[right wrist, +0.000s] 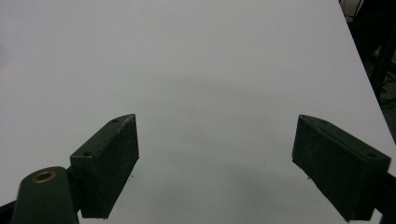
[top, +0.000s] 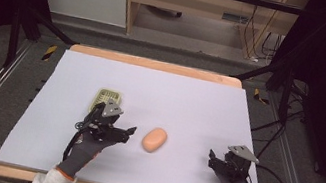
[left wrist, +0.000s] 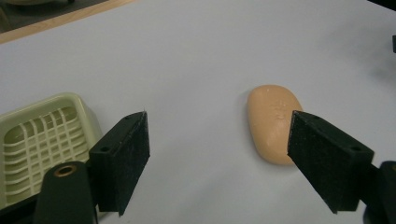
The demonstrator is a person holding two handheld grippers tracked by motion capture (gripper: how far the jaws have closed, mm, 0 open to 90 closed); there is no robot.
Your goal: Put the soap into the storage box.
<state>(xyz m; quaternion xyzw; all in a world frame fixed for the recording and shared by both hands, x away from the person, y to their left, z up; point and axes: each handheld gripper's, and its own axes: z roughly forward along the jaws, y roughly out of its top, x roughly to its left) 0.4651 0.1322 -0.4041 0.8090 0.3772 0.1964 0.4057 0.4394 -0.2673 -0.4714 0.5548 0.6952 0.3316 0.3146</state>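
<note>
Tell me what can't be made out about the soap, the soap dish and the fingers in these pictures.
- Soap: in the left gripper view a finger covers its near right edge; any embossing is too faint to read.
- Soap dish: in the high view the left gripper hides its near end; in the left gripper view the frame's left edge cuts it off.
- Right gripper: in the high view its fingers are too small and dark to tell apart.
</note>
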